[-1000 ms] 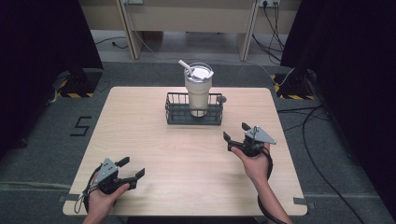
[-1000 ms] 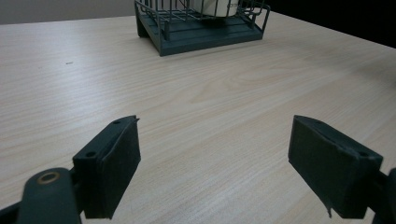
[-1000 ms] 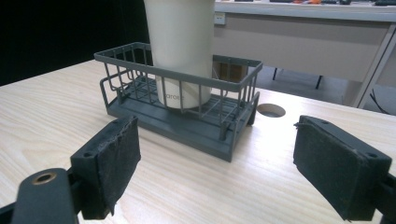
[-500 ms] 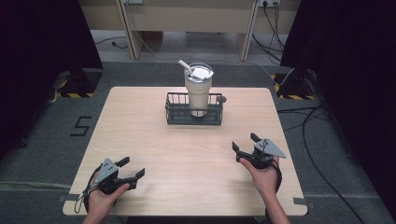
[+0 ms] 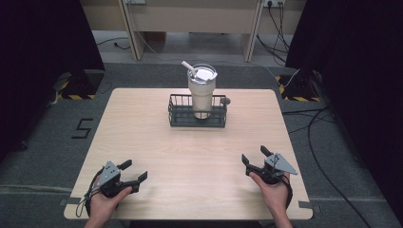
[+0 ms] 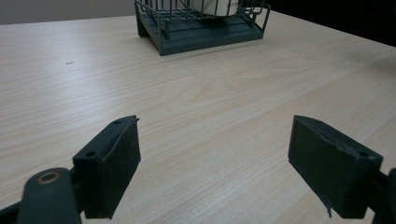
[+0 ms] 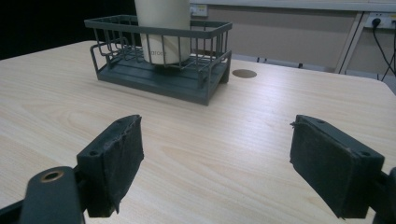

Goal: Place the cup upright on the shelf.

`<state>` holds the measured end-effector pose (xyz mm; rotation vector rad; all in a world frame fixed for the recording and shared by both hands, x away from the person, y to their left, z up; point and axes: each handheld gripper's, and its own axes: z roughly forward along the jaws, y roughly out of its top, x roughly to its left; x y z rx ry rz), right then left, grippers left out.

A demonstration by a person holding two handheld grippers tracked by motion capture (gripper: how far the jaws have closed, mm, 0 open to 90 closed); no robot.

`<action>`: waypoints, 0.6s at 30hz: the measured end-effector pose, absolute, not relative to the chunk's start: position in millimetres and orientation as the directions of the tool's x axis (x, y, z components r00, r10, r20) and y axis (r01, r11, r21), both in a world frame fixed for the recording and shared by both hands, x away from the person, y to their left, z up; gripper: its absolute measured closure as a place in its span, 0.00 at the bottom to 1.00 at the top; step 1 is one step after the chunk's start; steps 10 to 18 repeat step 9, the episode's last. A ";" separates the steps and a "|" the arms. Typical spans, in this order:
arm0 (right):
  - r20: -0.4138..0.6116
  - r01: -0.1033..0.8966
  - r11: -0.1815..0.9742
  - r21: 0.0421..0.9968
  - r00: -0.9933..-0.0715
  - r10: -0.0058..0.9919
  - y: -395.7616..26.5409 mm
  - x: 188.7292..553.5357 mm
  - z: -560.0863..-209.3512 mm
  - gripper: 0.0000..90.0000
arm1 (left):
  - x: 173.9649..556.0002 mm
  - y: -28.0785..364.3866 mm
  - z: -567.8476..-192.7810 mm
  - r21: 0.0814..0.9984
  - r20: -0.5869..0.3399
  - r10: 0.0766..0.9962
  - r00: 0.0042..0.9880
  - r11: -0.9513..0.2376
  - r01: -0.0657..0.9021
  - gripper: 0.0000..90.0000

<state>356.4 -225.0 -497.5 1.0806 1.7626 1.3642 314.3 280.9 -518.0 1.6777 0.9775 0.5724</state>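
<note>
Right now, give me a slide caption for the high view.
Cream tumbler standing in a wire basket; left gripper and right gripper open near the table's front edge.

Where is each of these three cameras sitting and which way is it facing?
High view: above the person's side of the table, looking forward and down; both hands, the left gripper and the right gripper enter from the bottom.
Left gripper view: rides low on the left gripper, facing the wire basket; its open jaws show.
Right gripper view: rides on the right gripper, facing the basket and the cream tumbler; its open jaws show.
Shared: both gripper views face the same basket.
</note>
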 end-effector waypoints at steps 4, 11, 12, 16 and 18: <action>0.001 0.213 0.103 0.972 -0.439 0.898 -228.3 353.8 -497.0 0.21 | 314.3 280.9 -517.9 0.942 -0.096 0.830 0.550 -0.104 0.320 0.18; 0.013 0.216 0.094 0.972 -0.448 0.894 -226.5 354.3 -495.2 0.21 | 314.8 280.6 -518.1 0.942 -0.095 0.830 0.550 -0.104 0.320 0.18; 0.013 0.216 0.094 0.972 -0.448 0.894 -226.5 354.3 -495.2 0.21 | 314.8 280.6 -518.1 0.942 -0.095 0.830 0.550 -0.104 0.320 0.18; 0.013 0.216 0.094 0.972 -0.448 0.894 -226.5 354.3 -495.2 0.21 | 314.8 280.6 -518.1 0.942 -0.095 0.830 0.550 -0.104 0.320 0.18; 0.013 0.216 0.094 0.972 -0.448 0.894 -226.5 354.3 -495.2 0.21 | 314.8 280.6 -518.1 0.942 -0.095 0.830 0.550 -0.104 0.320 0.18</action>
